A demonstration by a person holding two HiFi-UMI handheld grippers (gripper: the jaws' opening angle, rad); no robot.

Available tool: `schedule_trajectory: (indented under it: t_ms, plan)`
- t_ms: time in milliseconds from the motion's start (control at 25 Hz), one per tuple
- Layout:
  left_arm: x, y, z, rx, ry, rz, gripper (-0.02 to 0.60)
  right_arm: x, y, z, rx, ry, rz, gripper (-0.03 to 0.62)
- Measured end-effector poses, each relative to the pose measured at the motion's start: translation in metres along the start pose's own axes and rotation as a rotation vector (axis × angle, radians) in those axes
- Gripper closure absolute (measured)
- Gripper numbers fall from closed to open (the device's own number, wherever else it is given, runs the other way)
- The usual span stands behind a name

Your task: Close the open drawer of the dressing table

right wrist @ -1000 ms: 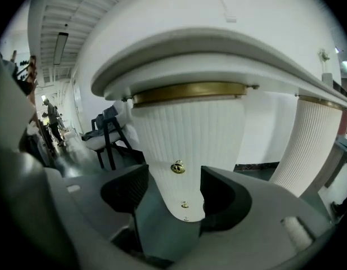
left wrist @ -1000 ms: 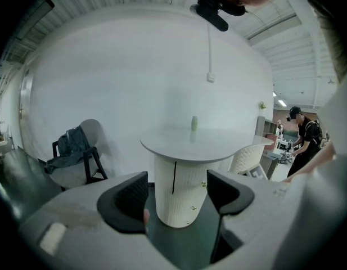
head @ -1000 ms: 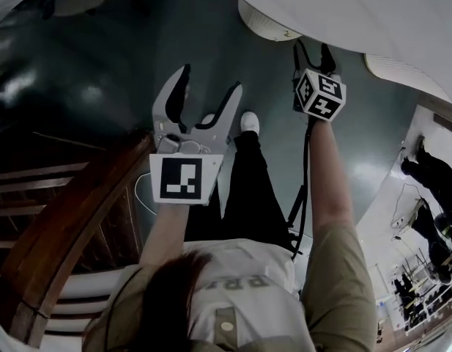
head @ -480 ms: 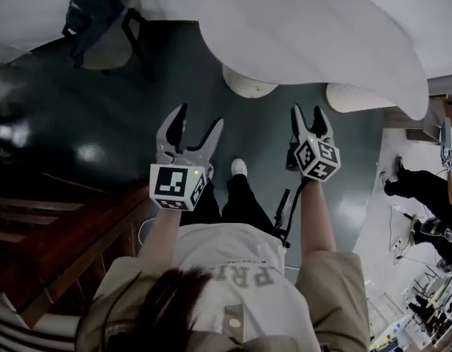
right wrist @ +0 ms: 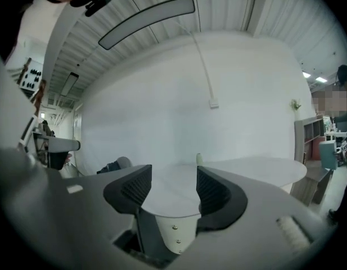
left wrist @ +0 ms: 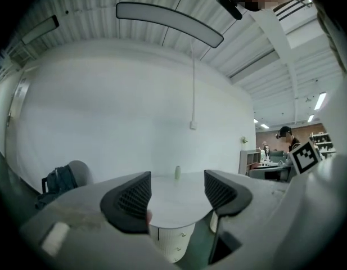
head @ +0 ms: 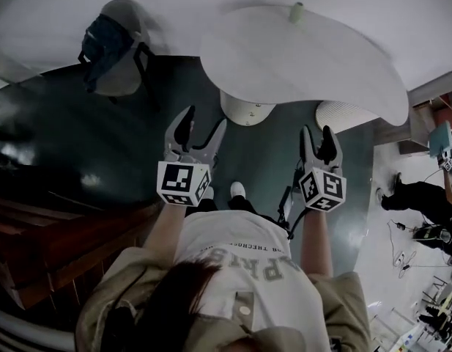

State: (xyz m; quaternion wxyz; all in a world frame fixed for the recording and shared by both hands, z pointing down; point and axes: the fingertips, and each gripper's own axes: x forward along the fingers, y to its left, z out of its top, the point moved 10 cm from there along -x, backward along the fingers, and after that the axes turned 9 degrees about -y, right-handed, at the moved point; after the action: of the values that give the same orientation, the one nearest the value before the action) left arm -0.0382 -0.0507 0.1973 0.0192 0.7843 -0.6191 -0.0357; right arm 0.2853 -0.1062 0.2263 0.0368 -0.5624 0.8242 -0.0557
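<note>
A white curved dressing table [head: 299, 57] stands ahead by the wall, with a small pale bottle [head: 296, 12] on it. Its white drawer pedestal [head: 246, 110] with small knobs shows under the top; I cannot tell which drawer is open. My left gripper [head: 196, 127] and right gripper [head: 319, 139] are held up side by side, short of the table and pointing at it. Both sets of jaws are wide apart and closing slightly, with nothing between them. In the left gripper view, the table [left wrist: 179, 198] shows between the jaws; in the right gripper view the pedestal [right wrist: 176, 235] does.
A chair with a dark bag [head: 112, 46] stands left of the table. A second white pedestal [head: 341, 114] is under the table's right end. Dark wooden furniture [head: 57, 248] is at my lower left. People and desks [head: 423, 196] are far right.
Both grippers have risen and now point more level at the table. The head view has tilted up, so the whole table top and the chair came into view.
</note>
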Motion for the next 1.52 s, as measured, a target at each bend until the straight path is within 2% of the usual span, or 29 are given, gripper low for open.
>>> schedule_trajectory:
  t_ms: [160,440,520,880,1120,1320,1520]
  plan:
    - [0.005,-0.009,0.01,0.028,-0.04,-0.004,0.301,-0.013,0.0,0.013,-0.018,-0.034,-0.014,0.372]
    - [0.014,-0.028,0.019,0.069,-0.094,0.0,0.377,-0.02,0.006,0.039,-0.14,-0.099,0.013,0.453]
    - [0.017,-0.034,0.021,0.086,-0.109,0.005,0.417,-0.021,0.003,0.043,-0.139,-0.113,0.008,0.469]
    - [0.023,-0.043,0.026,0.114,-0.129,0.051,0.459,-0.017,-0.007,0.053,-0.127,-0.159,0.011,0.565]
    - [0.022,-0.047,0.026,0.136,-0.15,0.054,0.494,-0.015,-0.007,0.056,-0.161,-0.17,0.036,0.588]
    - [0.02,-0.044,0.027,0.142,-0.163,0.087,0.574,-0.012,-0.003,0.058,-0.17,-0.166,0.051,0.588]
    - [0.019,-0.044,0.024,0.157,-0.157,0.075,0.574,-0.013,0.001,0.06,-0.178,-0.172,0.058,0.588]
